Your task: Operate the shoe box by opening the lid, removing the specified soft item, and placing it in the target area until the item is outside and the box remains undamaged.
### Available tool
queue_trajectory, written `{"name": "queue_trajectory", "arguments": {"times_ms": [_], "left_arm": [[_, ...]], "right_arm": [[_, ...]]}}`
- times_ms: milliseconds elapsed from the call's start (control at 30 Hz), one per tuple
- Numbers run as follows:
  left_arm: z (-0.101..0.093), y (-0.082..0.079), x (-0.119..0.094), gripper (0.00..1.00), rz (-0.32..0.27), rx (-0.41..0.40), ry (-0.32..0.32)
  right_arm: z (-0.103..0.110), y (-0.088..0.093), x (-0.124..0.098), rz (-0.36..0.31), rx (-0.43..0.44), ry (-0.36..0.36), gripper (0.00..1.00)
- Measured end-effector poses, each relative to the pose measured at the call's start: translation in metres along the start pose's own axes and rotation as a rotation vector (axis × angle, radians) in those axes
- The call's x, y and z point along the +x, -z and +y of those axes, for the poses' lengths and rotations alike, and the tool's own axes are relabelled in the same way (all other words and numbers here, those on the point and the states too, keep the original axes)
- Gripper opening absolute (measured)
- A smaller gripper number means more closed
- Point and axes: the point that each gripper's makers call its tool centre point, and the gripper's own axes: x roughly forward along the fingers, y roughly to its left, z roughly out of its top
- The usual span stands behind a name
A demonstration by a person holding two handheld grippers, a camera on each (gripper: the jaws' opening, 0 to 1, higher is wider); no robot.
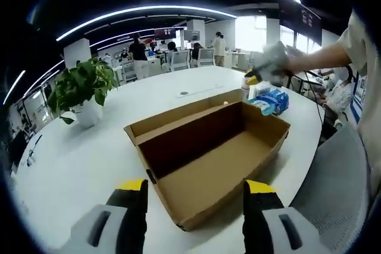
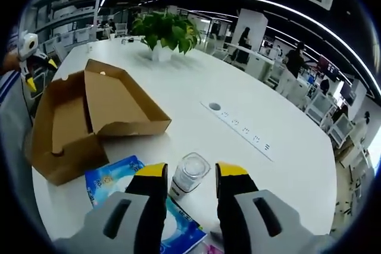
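Nearest in the left gripper view, the left gripper (image 1: 195,206) hangs with its yellow-tipped jaws spread wide and pinching nothing, just above the near corner of the shoe box (image 1: 208,153). That cardboard box lies open and looks bare inside, its lid (image 1: 178,114) folded back on the far side, resting on the white counter (image 1: 77,165).

In the right gripper view, the right gripper (image 2: 189,173) is likewise spread and empty, its jaws standing either side of a small clear jar (image 2: 189,173) with a white lid; I cannot tell whether they touch it. Under and just left of the jaws lies the soft item, a blue packet of what looks like wipes (image 2: 137,197), outside the box and close beside its end wall. Farther out a power strip (image 2: 241,126) is sunk into the counter, and a potted plant (image 2: 165,34) stands at the far end.

Judging from this, the packet is already out, so the risks are small ones:
- the right jaws closing or swinging could tip the jar, which sits right between them;
- the left gripper dropping lower could dent the box's thin near corner;
- dragging the packet could nudge the light, empty box, since the two lie so near.
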Motion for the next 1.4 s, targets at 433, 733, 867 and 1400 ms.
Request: {"name": "queue_trajectory", "arguments": {"times_ms": [433,733,867,1400], "left_arm": [[0.019,0.012,-0.002,0.41,0.04,-0.069,-0.096],[0.029,0.025,-0.005,0.3,0.094,-0.085,-0.15],[0.031,0.036,-0.003,0.26,0.127,-0.147,-0.16],[0.031,0.044,0.003,0.07,0.141,-0.301,-0.17]], "right_arm": [[0.016,-0.033,-0.015,0.014,-0.017,-0.01,0.28],[0.038,-0.04,-0.001,0.102,-0.018,-0.083,0.29],[0.045,-0.042,0.008,0.134,-0.006,-0.106,0.29],[0.06,-0.047,0.051,0.184,0.15,-0.164,0.27]]}}
